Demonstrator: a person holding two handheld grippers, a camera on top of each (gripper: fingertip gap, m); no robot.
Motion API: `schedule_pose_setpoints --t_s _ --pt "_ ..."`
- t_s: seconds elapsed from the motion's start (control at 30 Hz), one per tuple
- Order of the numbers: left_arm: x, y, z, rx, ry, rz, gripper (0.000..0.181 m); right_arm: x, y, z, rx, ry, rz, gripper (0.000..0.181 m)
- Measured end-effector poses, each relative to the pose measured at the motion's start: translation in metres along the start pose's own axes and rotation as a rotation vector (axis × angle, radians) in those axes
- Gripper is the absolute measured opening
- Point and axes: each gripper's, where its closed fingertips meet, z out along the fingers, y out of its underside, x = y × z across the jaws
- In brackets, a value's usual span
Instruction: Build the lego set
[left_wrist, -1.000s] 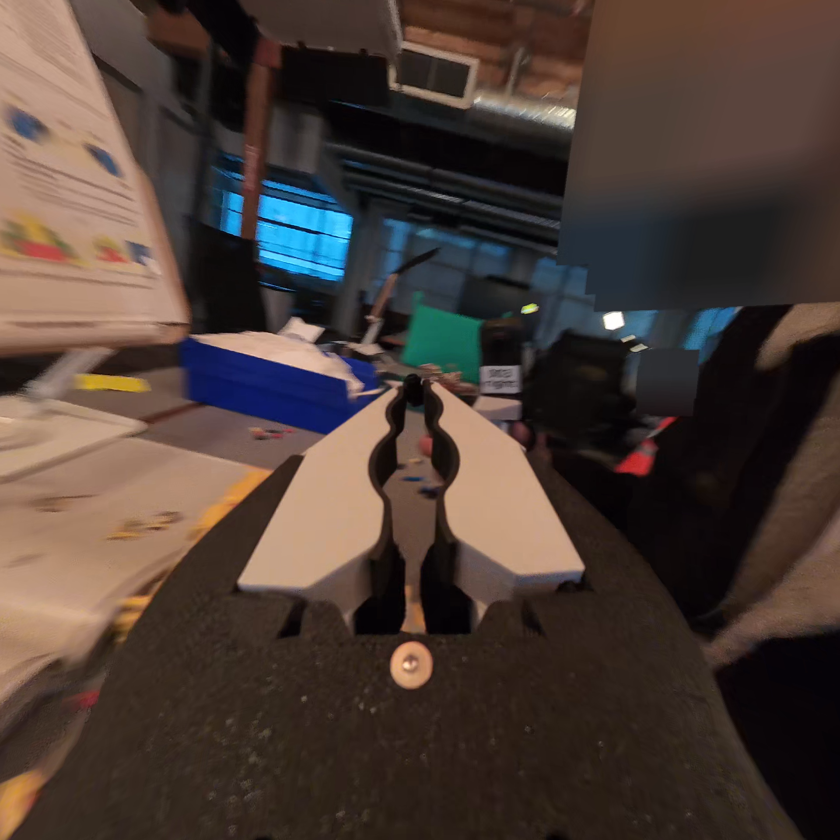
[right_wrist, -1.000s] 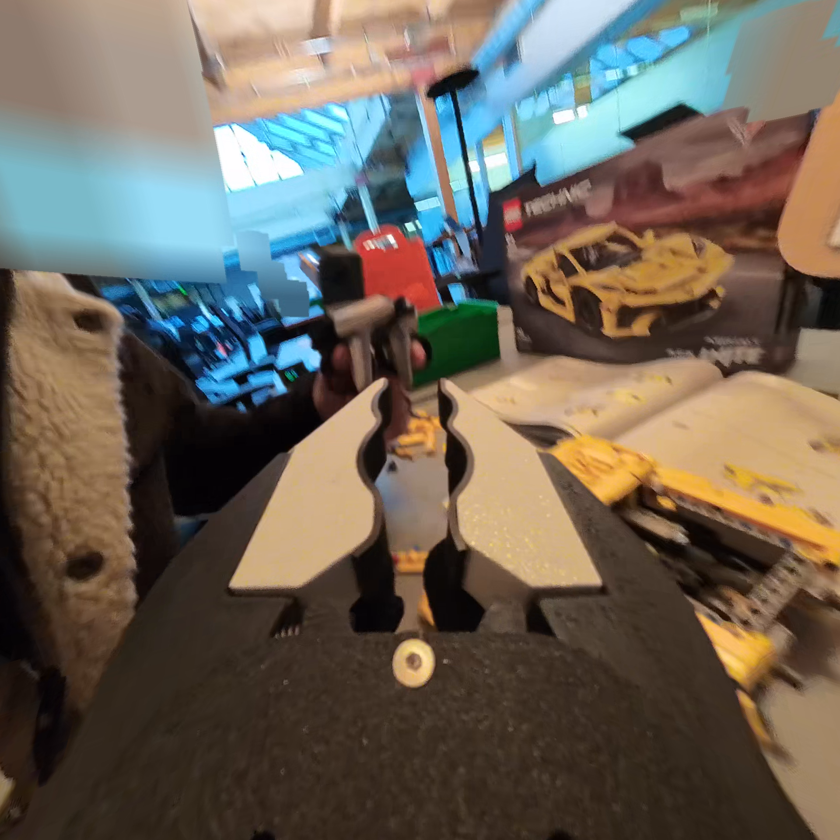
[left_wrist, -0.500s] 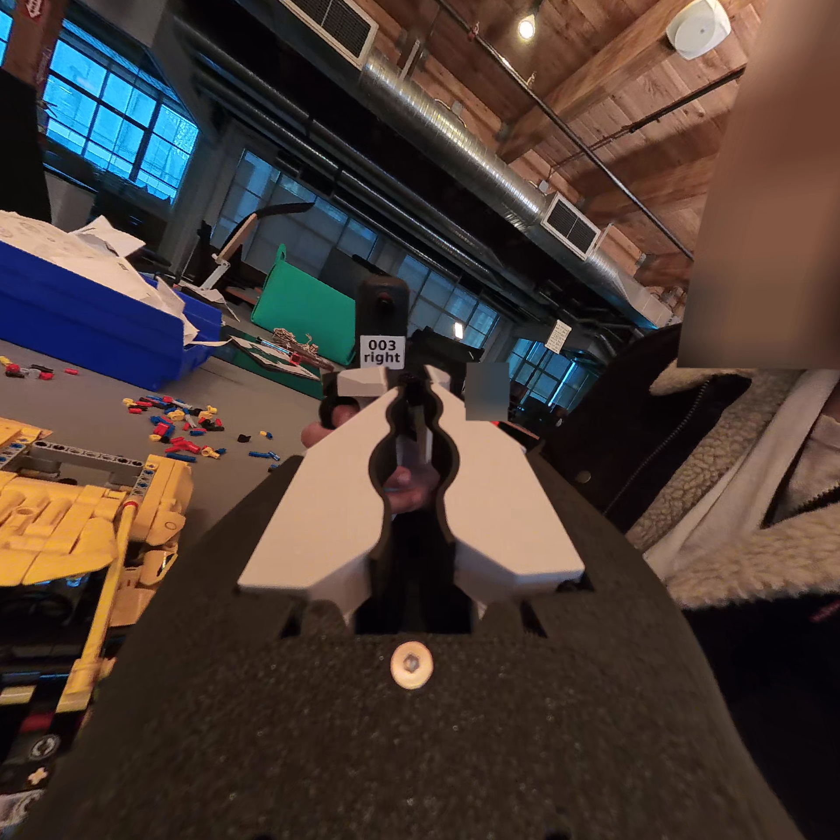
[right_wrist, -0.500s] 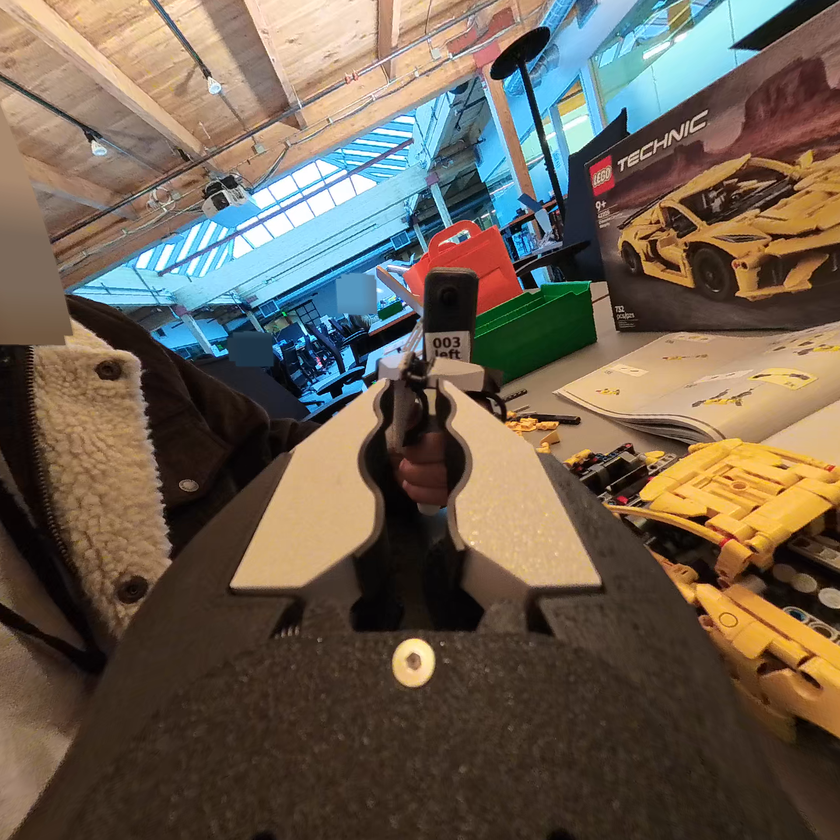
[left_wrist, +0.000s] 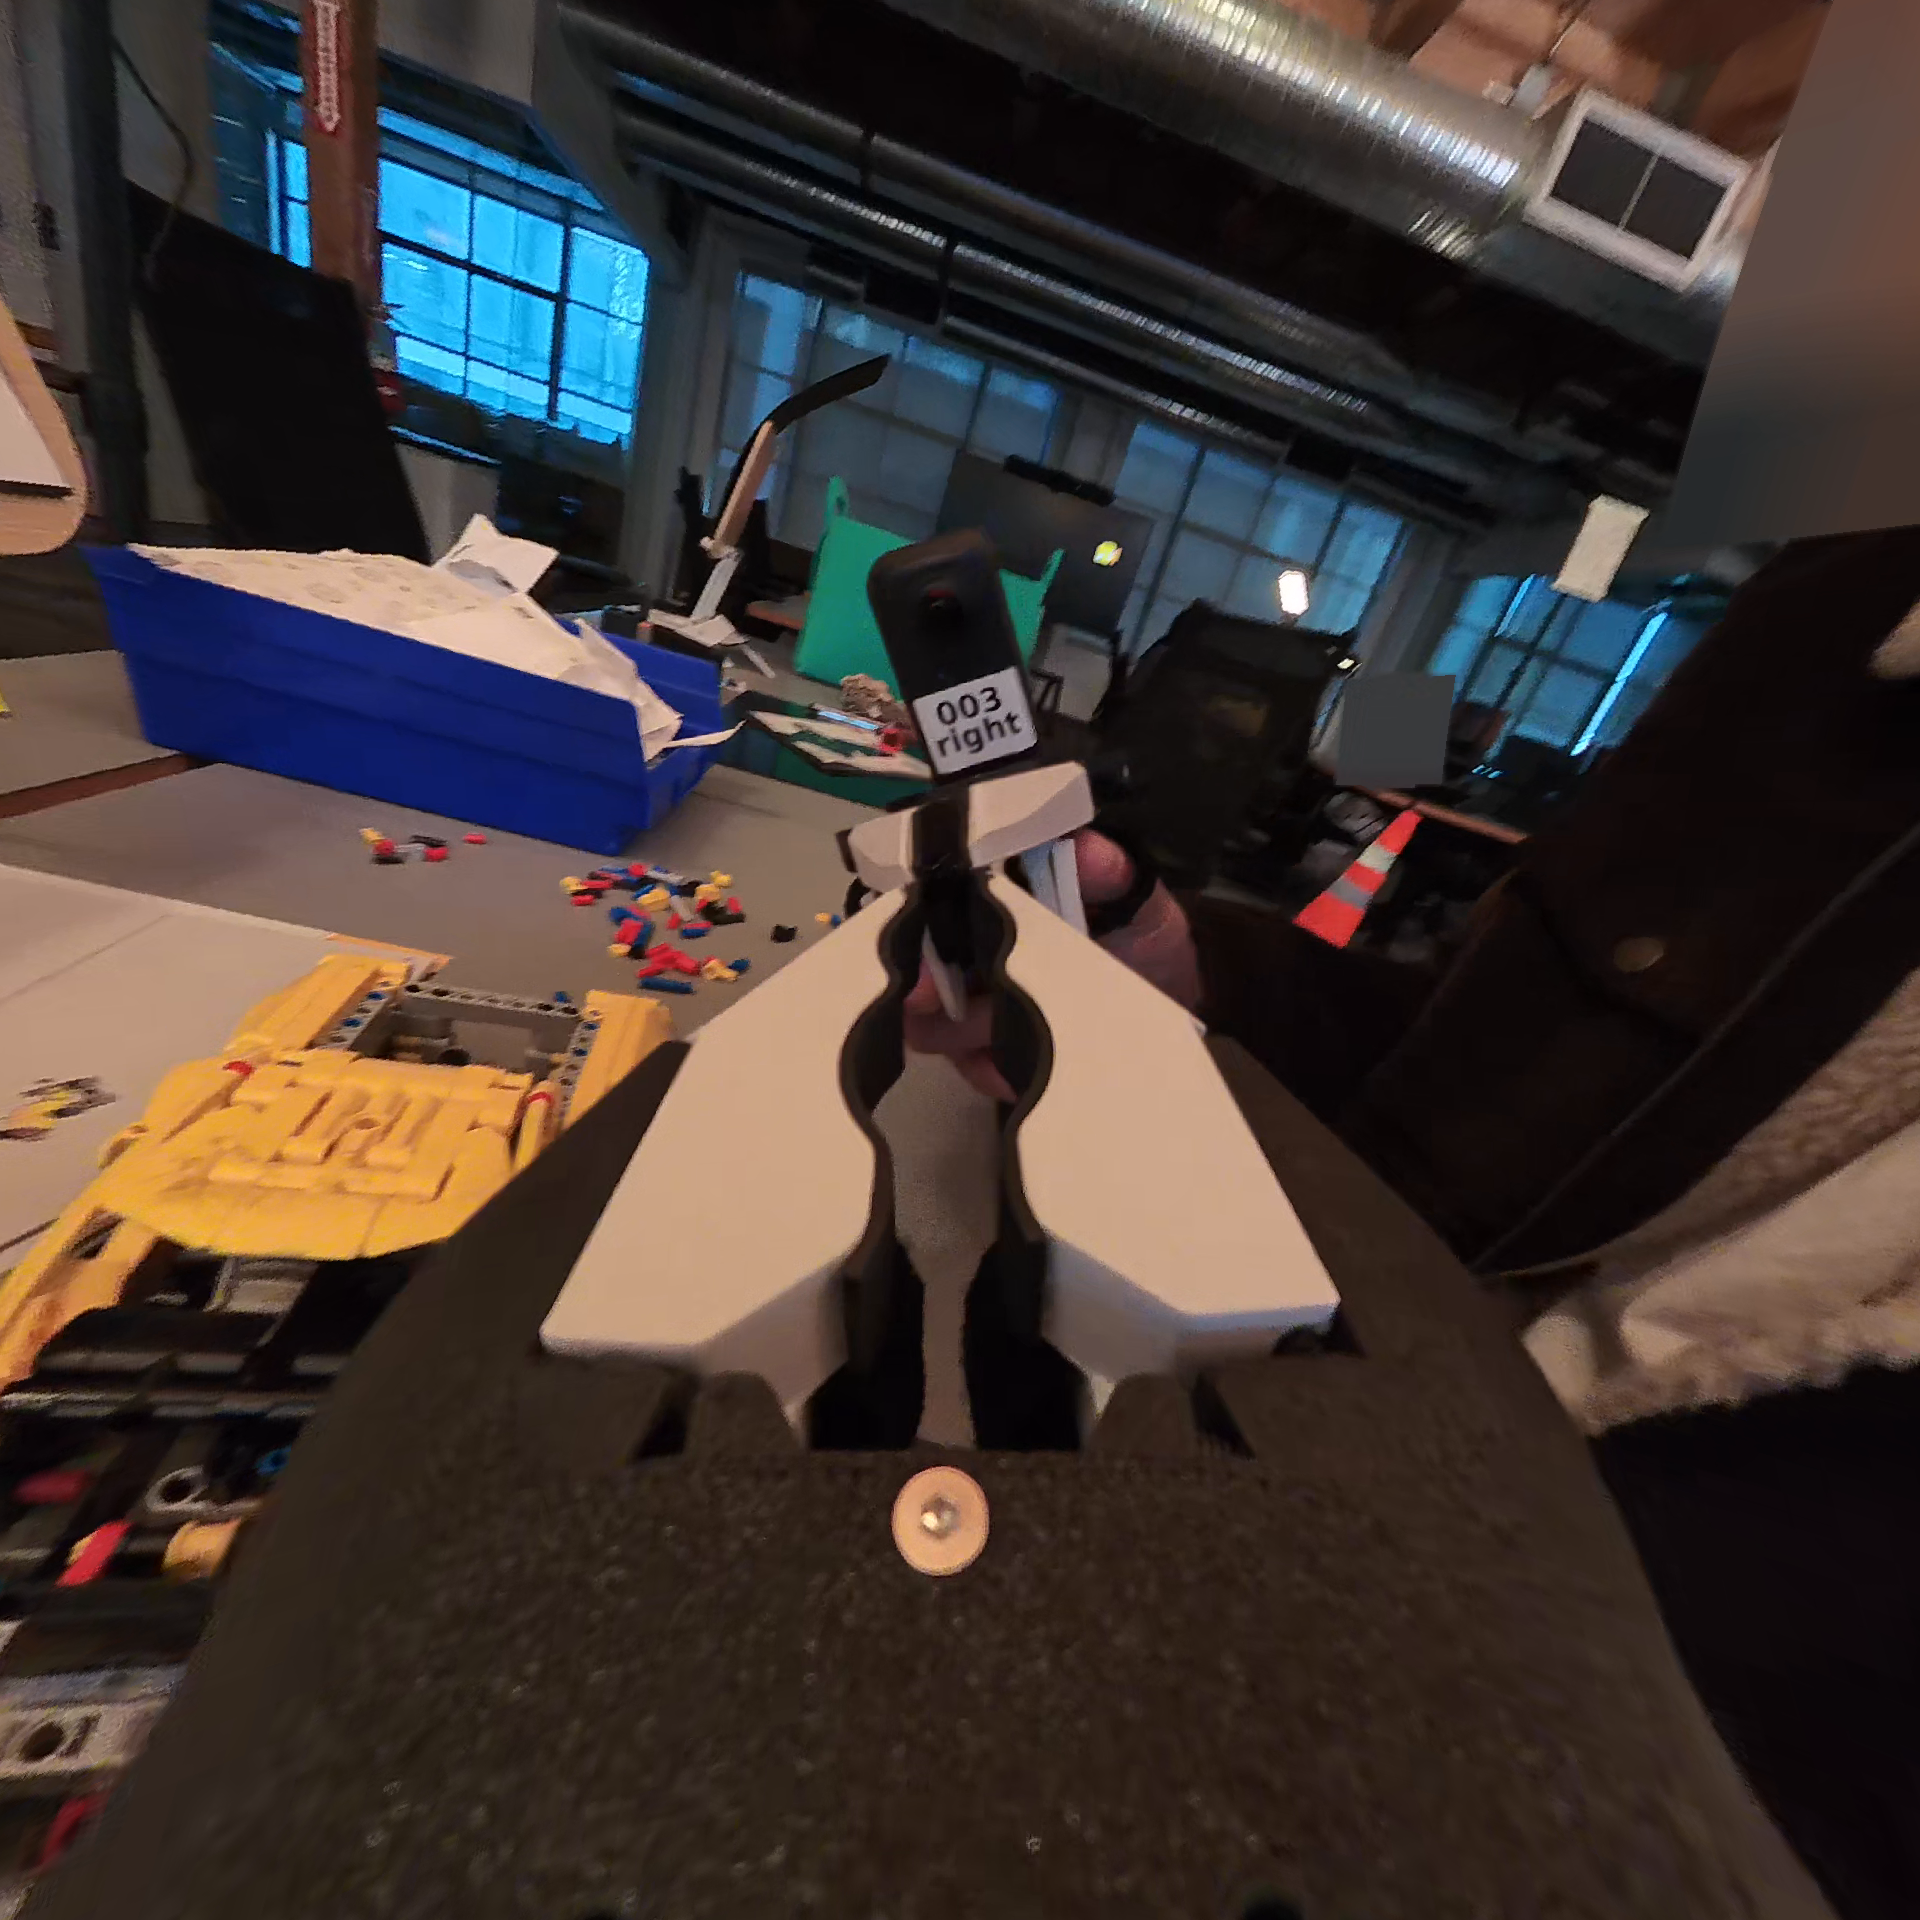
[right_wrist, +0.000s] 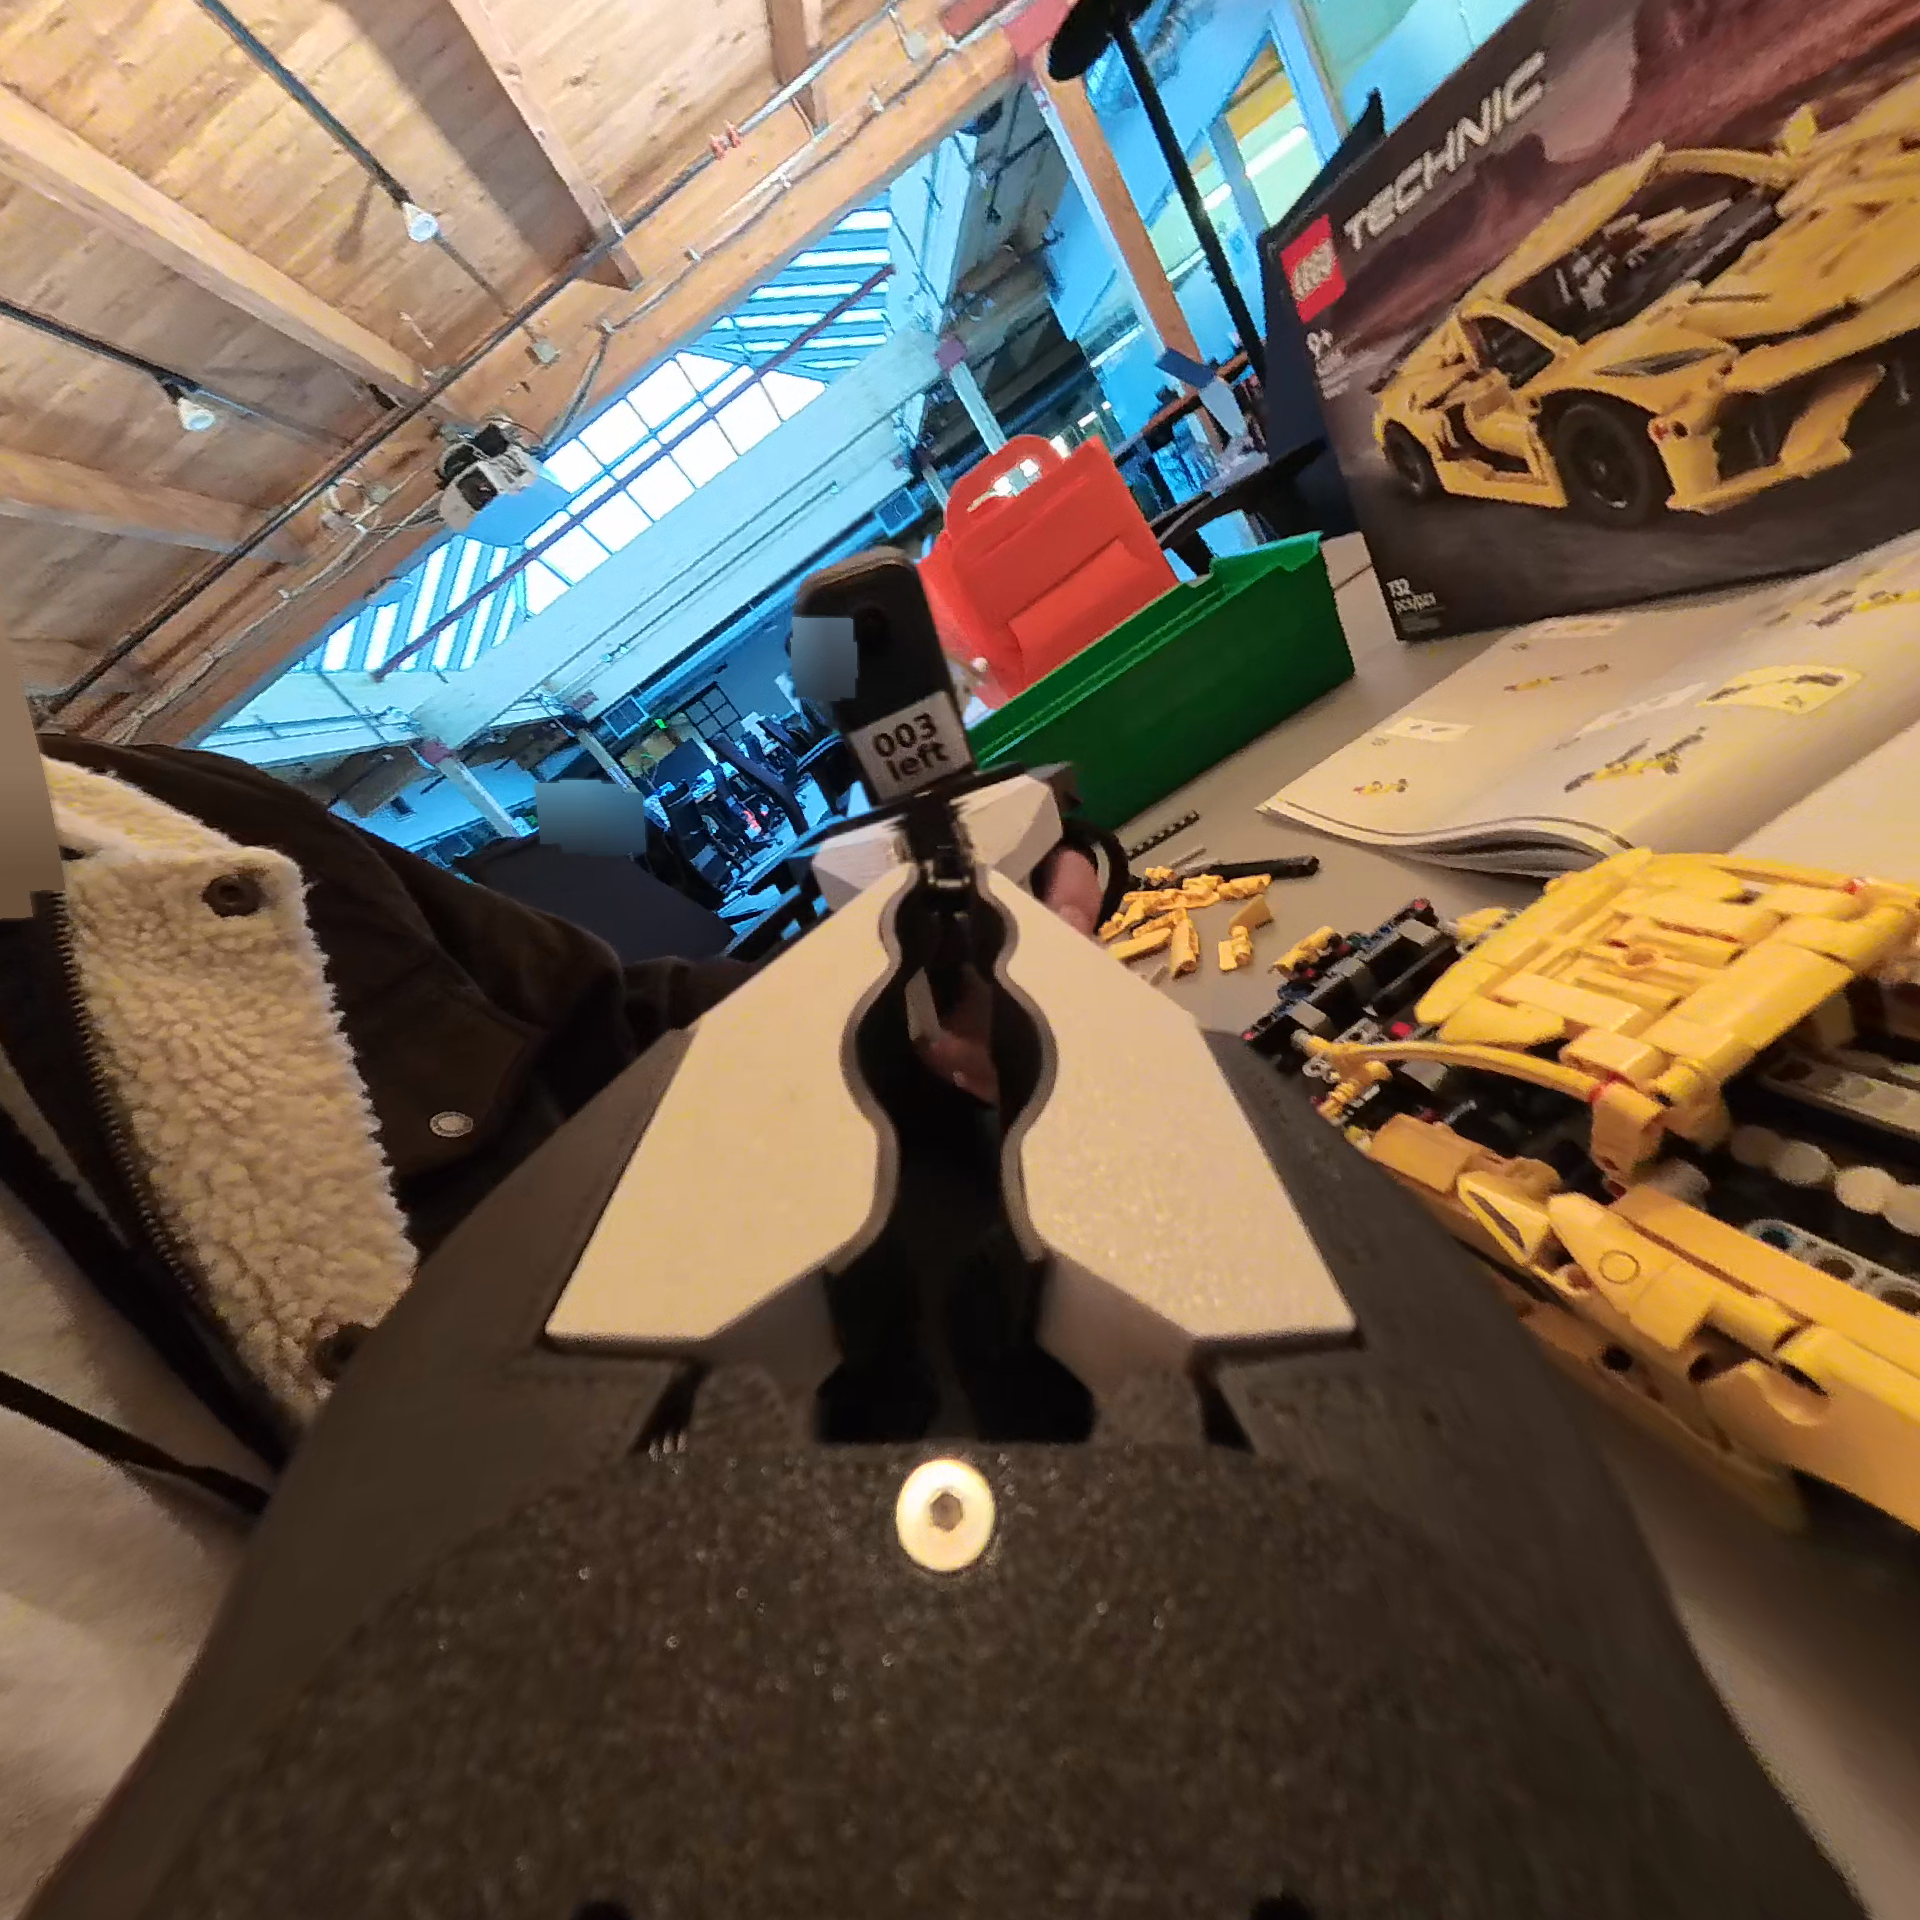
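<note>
While paper fills the blue bin (left_wrist: 416, 717), green bin (right_wrist: 1174, 675) contents hidden.

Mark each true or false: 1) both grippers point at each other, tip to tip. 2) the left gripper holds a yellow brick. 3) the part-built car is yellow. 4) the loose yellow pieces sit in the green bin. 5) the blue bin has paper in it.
1) True: the left gripper and the right gripper face each other, tips close; whether they touch cannot be told.
2) False: nothing yellow shows between its fingers.
3) True: the part-built car is yellow over a dark frame.
4) False: the loose yellow pieces lie on the table, in front of the green bin.
5) True: crumpled paper fills the blue bin.
</note>
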Motion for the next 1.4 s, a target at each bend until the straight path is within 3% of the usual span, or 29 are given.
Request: schedule_pose_setpoints --t_s 0.3,0.6,1.0,1.4 --pt "-0.022 0.025 0.004 -0.19 -0.251 0.372 0.019 0.028 0.008 -0.006 -0.066 0.142 0.072 0.007" --pt "-0.048 0.037 -0.002 -0.337 -0.468 0.608 0.026 0.049 0.022 -0.014 -0.14 0.247 0.175 0.007" --pt "-0.051 0.057 0.002 -0.464 -0.503 0.736 0.026 0.052 0.029 -0.013 -0.186 0.269 0.172 0.006" --pt "-0.048 0.058 0.004 -0.45 -0.473 0.677 0.024 0.049 0.029 -0.012 -0.206 0.27 0.102 0.007"
